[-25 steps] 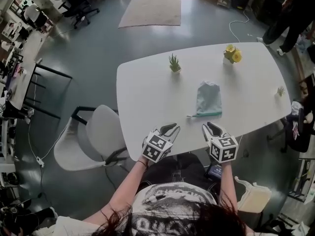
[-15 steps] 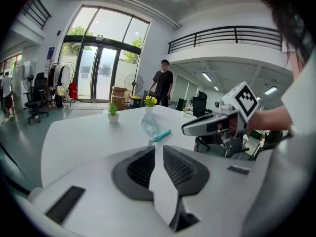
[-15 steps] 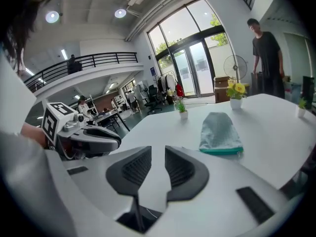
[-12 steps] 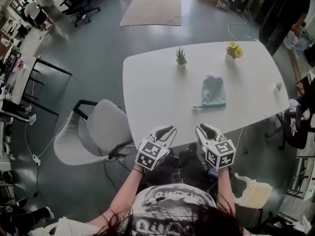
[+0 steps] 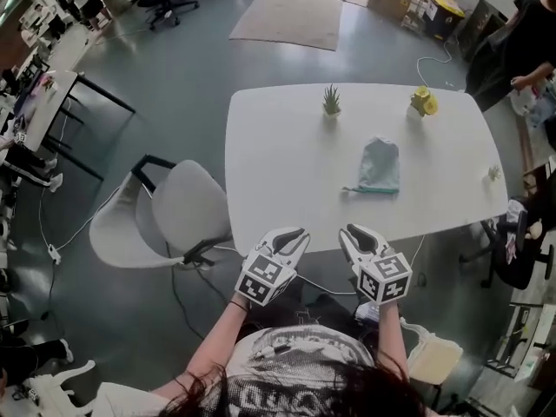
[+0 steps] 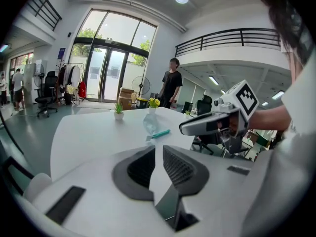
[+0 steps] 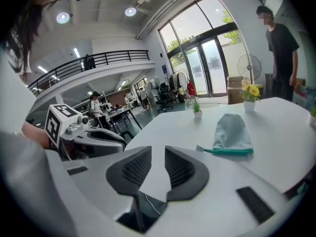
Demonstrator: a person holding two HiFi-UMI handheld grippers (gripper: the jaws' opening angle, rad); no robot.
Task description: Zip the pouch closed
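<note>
pouch [image 5: 380, 167] well beyond left gripper [image 5: 295, 233] and right gripper [image 5: 350, 231], empty jaws just closing

pale blue-green fabric pouch [image 5: 380, 162]: teal zip band [image 5: 372, 191] along one edge | rounded table [image 5: 278, 163]: plain white | small spiky potted plant [image 5: 331, 101]: green, white pot | flower cluster [image 5: 424, 102]: yellow | rectangular rug [image 5: 288, 17]: beige | shell chair [image 5: 165, 224]: light grey, black frame | smooth floor [image 5: 174, 85]: dark grey-green | person's shirt [image 5: 295, 367]: black-and-white print

No text, label or number can be read anywhere.
</note>
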